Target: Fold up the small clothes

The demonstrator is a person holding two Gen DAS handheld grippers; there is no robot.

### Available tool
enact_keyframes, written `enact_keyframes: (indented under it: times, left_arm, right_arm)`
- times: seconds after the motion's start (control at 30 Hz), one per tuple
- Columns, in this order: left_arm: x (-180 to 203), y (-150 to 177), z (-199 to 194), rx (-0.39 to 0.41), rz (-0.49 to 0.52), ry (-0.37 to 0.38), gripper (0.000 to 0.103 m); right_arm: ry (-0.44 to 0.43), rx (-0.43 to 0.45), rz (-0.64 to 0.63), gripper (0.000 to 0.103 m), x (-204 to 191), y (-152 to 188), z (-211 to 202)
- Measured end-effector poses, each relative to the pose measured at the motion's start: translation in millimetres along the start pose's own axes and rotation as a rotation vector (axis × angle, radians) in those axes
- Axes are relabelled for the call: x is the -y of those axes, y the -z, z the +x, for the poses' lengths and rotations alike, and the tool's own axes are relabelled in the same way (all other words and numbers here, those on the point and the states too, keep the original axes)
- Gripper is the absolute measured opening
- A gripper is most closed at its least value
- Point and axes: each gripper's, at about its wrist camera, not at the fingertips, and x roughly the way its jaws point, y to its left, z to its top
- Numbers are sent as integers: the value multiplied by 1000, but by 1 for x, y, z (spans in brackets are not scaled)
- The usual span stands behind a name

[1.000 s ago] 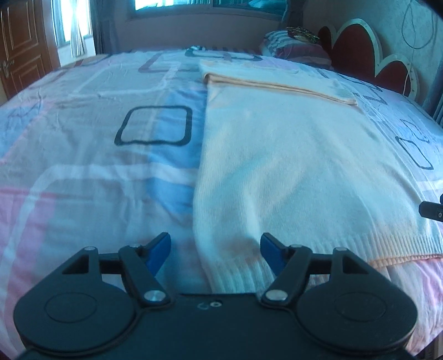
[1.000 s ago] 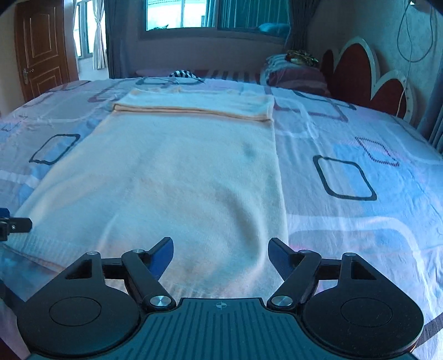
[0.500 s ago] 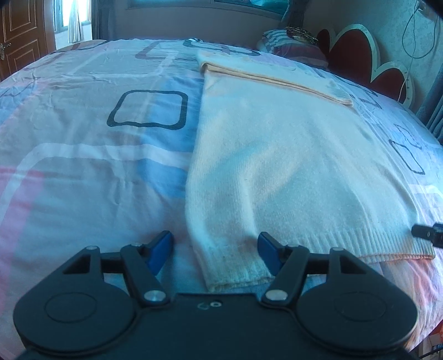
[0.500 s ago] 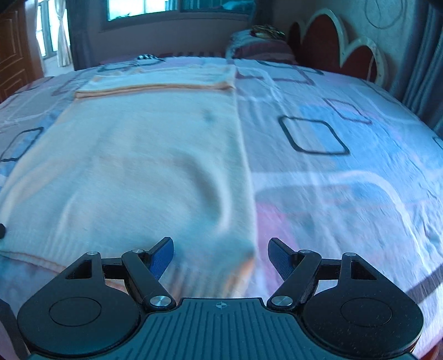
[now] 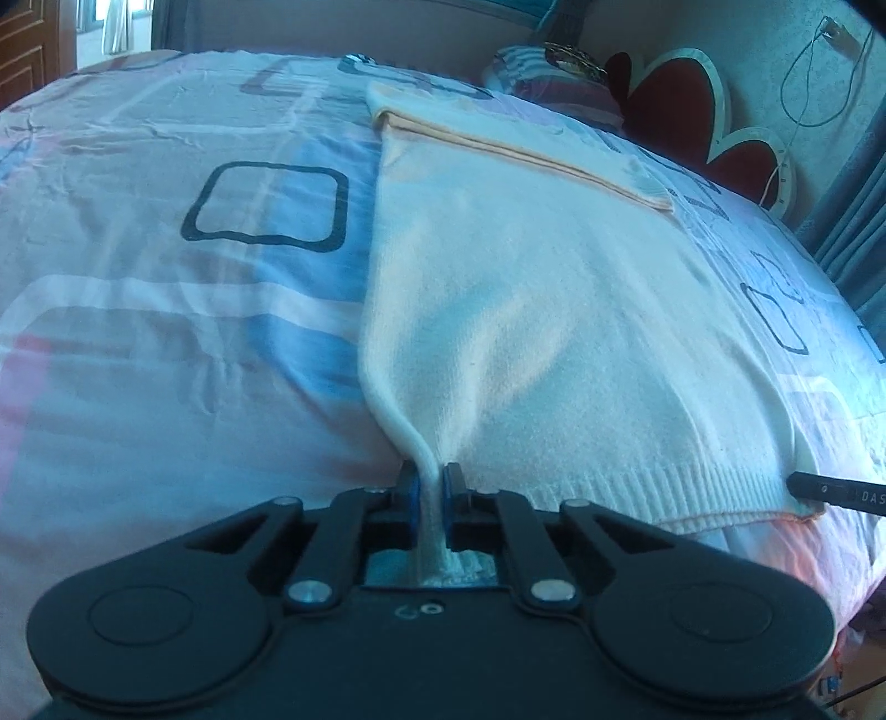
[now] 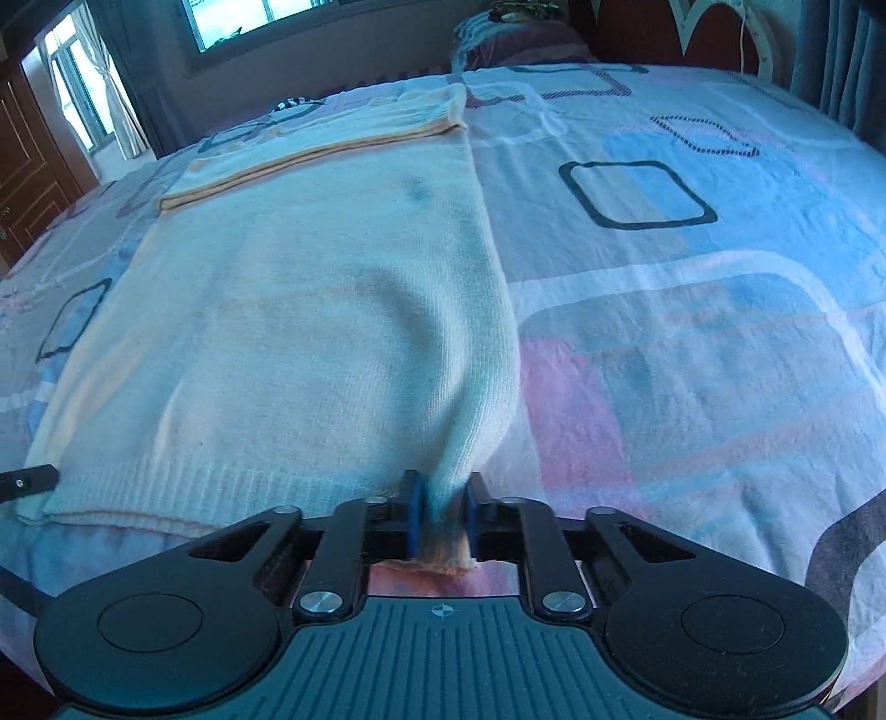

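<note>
The left hand-held gripper [image 5: 431, 501] has just been closing, and its two blue pads now pinch the near left corner of one cream knitted sweater [image 5: 531, 310], low in the middle of the left wrist view. The cloth rises into a thin ridge between the pads. The right hand-held gripper [image 6: 441, 512] has likewise just been closing and is clenched on the near right corner of the same sweater [image 6: 288, 332], low in the middle of the right wrist view, with the ribbed hem bunched between its pads. That makes two hand-held grippers, one garment, and two gripped corners along the hem.

The sweater lies flat on the bed, running from the bottom of each frame toward the top. Its far end is folded over into one band with an orange edge. A ribbed hem with orange trim runs along the near edge.

The bedsheet [image 5: 166, 310] under it is pink, blue and white, printed with dark rounded squares; one shows clearly left of the sweater in the left wrist view. One striped pillow [image 5: 554, 83] sits at the upper right of that view, beside a red scalloped headboard [image 5: 681, 111]. In the right wrist view, one window [image 6: 266, 22] fills the upper left, and a brown door [image 6: 27, 166] stands at the left edge.
</note>
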Motion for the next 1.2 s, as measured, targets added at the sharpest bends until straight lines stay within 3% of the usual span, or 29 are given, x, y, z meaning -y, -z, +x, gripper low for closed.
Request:
enact_keyframes:
  times: [0.27,0.6,0.83,1.2]
  left_arm:
    - [-3,-13,-11,32,-7,46,4]
    - [5,-71,-29,197,-14,74,4]
    - [10,-111,-15,270,-38,79,4]
    - [12,-158,17,309,-42,70,4]
  right_arm:
    - [-78,4,4,7,-1,-20,-13]
    - [-144,131,-2,7,-15,-79,-30]
    - [-179,198,5,7,-22,-125,-21]
    - [-188,250,28,7,-20,-187,11]
